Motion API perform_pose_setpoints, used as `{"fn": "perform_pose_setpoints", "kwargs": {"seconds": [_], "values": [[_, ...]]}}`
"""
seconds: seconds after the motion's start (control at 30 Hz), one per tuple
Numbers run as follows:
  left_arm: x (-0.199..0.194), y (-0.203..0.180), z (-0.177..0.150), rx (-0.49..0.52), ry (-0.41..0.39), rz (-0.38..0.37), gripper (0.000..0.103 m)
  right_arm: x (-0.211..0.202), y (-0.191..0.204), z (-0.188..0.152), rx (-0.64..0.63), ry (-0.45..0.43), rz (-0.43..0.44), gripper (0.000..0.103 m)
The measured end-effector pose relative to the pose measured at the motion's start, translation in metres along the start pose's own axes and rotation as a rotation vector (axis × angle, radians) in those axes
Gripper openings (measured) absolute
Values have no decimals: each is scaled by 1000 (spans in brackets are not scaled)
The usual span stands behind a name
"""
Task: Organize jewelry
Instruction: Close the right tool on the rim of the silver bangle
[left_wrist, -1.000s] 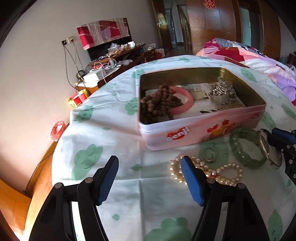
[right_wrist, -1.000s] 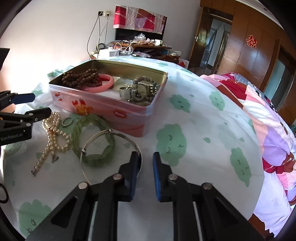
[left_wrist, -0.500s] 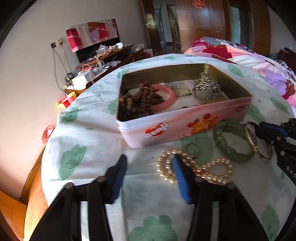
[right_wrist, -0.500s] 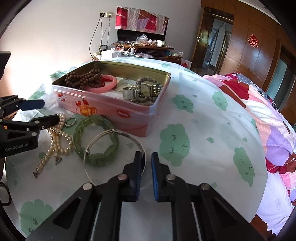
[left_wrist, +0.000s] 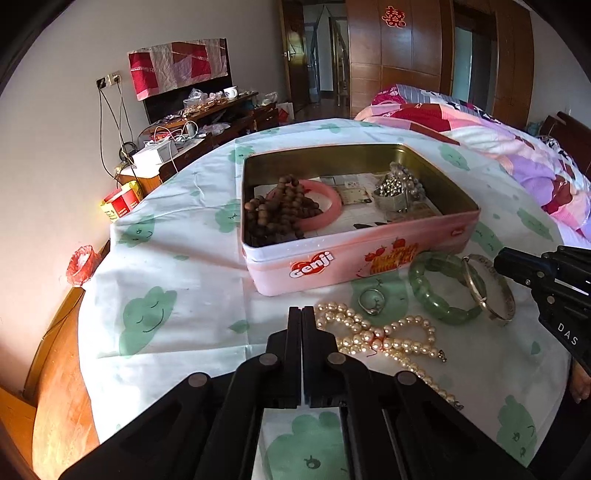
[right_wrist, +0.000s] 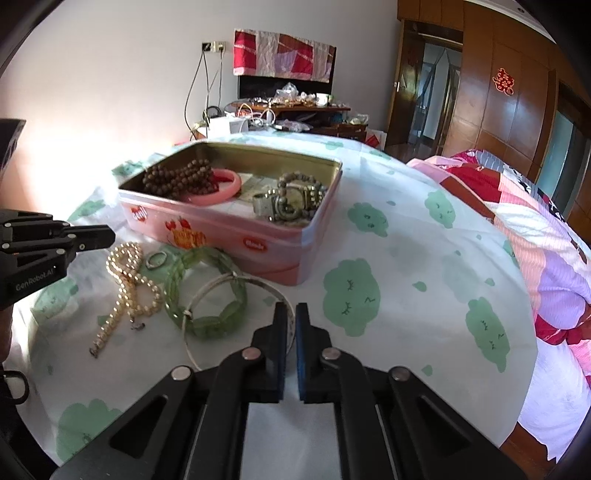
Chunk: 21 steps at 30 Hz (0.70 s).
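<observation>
Bedroom bench with the cloud-print cloth: my left hand-held gripper (left_wrist: 301, 314) just snapped together on nothing, touching the white pearl necklace (left_wrist: 373, 334), which lies outside the pink rectangular tin (left_wrist: 332, 258). Right hand-held gripper (right_wrist: 290, 314) is pinching the thin silver bangle (right_wrist: 236, 284), so that's probably going in next.

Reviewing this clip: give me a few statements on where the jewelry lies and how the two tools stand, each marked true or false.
1. The pearl necklace lies inside the pink tin. False: it lies on the cloth in front of the tin.
2. The brown wooden beads are in the tin, partly on the pink bangle. True.
3. The left tool stands wide open. False: its jaws have just been closing and now meet, with nothing between them.
4. The green bangle and the thin silver bangle overlap on the cloth. True.
5. The right tool is shut on the silver bangle's rim. True.
6. The small ring sits in the tin. False: it lies on the cloth beside the pearls.
</observation>
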<state>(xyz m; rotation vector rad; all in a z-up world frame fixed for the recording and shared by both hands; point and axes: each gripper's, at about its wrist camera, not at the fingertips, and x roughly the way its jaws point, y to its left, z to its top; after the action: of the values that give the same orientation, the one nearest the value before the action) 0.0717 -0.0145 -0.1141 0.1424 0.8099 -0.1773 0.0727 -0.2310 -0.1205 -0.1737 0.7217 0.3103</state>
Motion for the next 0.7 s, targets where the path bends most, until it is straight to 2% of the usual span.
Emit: {"fn": "perform_pose_setpoints", "kwargs": {"seconds": [0.07, 0.13, 0.17, 0.2, 0.23, 0.27, 0.3, 0.5, 0.6, 0.63, 0.67, 0.7], "values": [[-2, 0, 1, -2, -6, -22, 0, -2, 0, 1, -3, -2, 2, 5], [-2, 0, 3, -11, -7, -10, 0, 1, 1, 1, -14, 16, 13, 5], [0, 0, 4, -10, 1, -9, 7, 4, 3, 1, -18, 26, 22, 7], [2, 0, 4, -12, 10, -4, 23, 4, 2, 1, -20, 26, 21, 9], [3, 1, 4, -17, 16, 6, 34, 5, 3, 2, -20, 26, 14, 24], [4, 1, 4, -24, 12, 10, 54, 7, 3, 2, -19, 34, 12, 42], [4, 1, 3, -28, 7, 9, 60, 7, 2, 2, -19, 37, 8, 44], [17, -8, 4, -1, 34, -3, 60, 18, -1, 3, -24, 88, -1, 44], [20, -9, 2, -12, 40, -41, 58, 20, 2, 6, -45, 98, -7, 44], [21, -10, 1, -14, 54, -53, 54, 21, 1, 7, -41, 101, -2, 44], [22, -10, 0, -16, 67, -75, 42, 22, 1, 7, -39, 103, 7, 41], [20, -12, -2, -4, 61, -67, 34, 21, 1, 7, -40, 103, 17, 38]]}}
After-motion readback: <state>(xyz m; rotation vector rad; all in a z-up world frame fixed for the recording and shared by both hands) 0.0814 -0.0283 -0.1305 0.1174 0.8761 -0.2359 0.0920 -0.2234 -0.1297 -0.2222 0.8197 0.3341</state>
